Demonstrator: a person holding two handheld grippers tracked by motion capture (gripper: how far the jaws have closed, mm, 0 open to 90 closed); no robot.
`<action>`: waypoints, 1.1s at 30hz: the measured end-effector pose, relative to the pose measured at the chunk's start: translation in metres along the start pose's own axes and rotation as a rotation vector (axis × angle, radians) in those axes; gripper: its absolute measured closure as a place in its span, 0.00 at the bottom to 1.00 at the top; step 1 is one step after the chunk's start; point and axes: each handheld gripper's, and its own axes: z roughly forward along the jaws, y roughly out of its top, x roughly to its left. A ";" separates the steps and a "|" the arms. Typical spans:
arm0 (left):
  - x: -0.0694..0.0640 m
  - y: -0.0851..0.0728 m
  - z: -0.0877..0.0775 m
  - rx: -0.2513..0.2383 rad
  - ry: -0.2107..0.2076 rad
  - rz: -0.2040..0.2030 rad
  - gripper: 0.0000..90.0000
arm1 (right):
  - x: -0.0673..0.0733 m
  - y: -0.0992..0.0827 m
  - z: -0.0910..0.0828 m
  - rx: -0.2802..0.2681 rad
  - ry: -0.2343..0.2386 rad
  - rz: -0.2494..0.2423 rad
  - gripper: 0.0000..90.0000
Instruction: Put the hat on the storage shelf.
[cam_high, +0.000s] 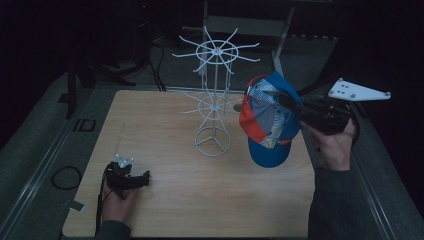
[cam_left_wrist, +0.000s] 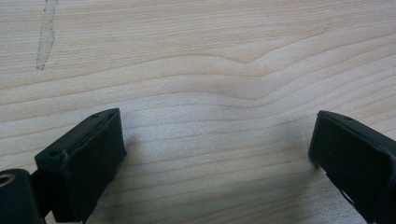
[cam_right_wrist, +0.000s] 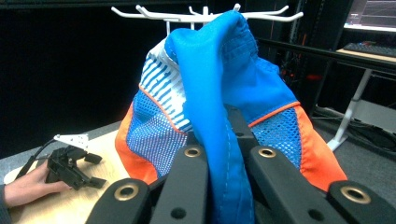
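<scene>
One cap (cam_high: 267, 122), blue crown with orange mesh panels and a striped white section, hangs pinched in the right gripper (cam_high: 292, 103), whose jaws are clamped tight on a fold of the blue fabric. One white wire rack (cam_high: 215, 95), two tiers of radiating hooks on a ring base, stands on the wooden table (cam_high: 165, 200).

Key relation: the rack lies ahead of the right gripper and to its left as seen from above, just beyond the cap, so the cap hangs between the jaws and the hooks. The cap's long axis runs roughly top to bottom, crown uppermost by the jaws, brim drooping toward the table. The upper hook tier sits about level with or slightly above the gripped fold; hanging the cap would, by my judgement, call for a short carry toward the rack and a slight lift over a hook tip.

Nearer hand: the right, by far. The left gripper (cam_high: 131, 179) rests low on the table's near left part, well apart from rack and cap, jaws spread wide and holding nothing.

Views compared:
- High view: shows the gap between cap and rack, and the rack's lower tier and base.
- Right gripper view: shows the fold of cap (cam_right_wrist: 219, 116) running down between the closed jaws, with the rack's upper hooks (cam_right_wrist: 205, 16) directly behind its top; depth to them cannot be told here. The left gripper (cam_right_wrist: 70, 165) appears far off, lower left.
- Left gripper view: shows bare table (cam_left_wrist: 196, 60) grain between its parted fingers (cam_left_wrist: 88, 154).
</scene>
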 end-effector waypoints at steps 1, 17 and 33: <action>0.000 0.000 0.000 0.000 0.000 0.001 0.04 | 0.000 0.001 0.000 -0.003 0.000 -0.003 0.99; 0.000 0.000 0.000 -0.001 -0.001 0.001 0.04 | -0.003 0.008 -0.002 -0.054 -0.004 0.017 0.99; 0.000 0.000 0.001 -0.004 -0.001 0.000 0.04 | -0.007 0.018 -0.006 -0.088 -0.016 0.023 0.99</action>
